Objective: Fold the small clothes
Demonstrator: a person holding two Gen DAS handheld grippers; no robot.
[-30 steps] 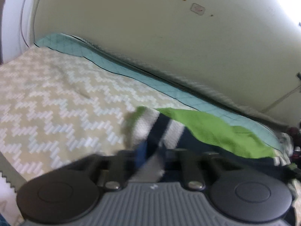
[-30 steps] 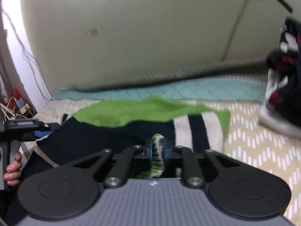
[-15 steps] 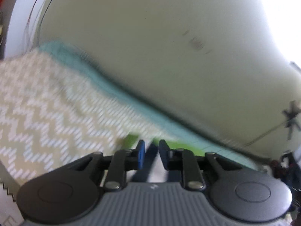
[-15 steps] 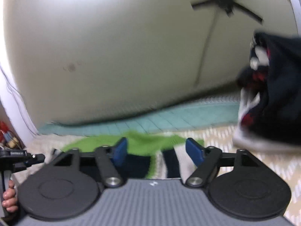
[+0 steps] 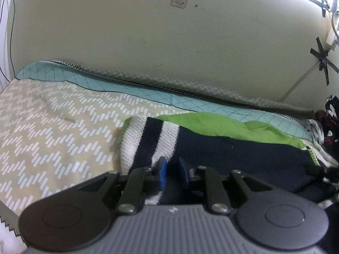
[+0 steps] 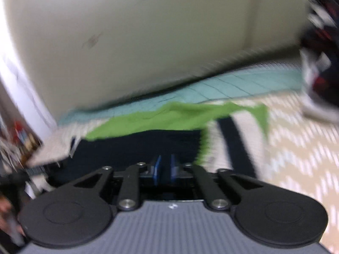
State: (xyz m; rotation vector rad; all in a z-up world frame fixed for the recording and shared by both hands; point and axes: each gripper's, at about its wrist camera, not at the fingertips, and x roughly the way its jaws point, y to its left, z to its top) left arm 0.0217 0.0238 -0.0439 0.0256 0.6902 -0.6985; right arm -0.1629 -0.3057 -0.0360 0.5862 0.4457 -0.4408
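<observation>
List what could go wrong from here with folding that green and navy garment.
1. The garment lies with its green lining flipped over; folding now may trap that crease.
2. The left gripper and right gripper both show narrow gaps with no cloth clearly between the fingers, so a lift may miss the fabric.
3. The clothes pile sits close beside it; a sweep could snag it.

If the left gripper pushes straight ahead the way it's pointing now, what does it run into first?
Most likely the navy body of the sweater: the left gripper points low over it, pads slightly apart with dark knit showing between them. The green lining and the wall lie beyond. Depth is uncertain through the fisheye.
</observation>
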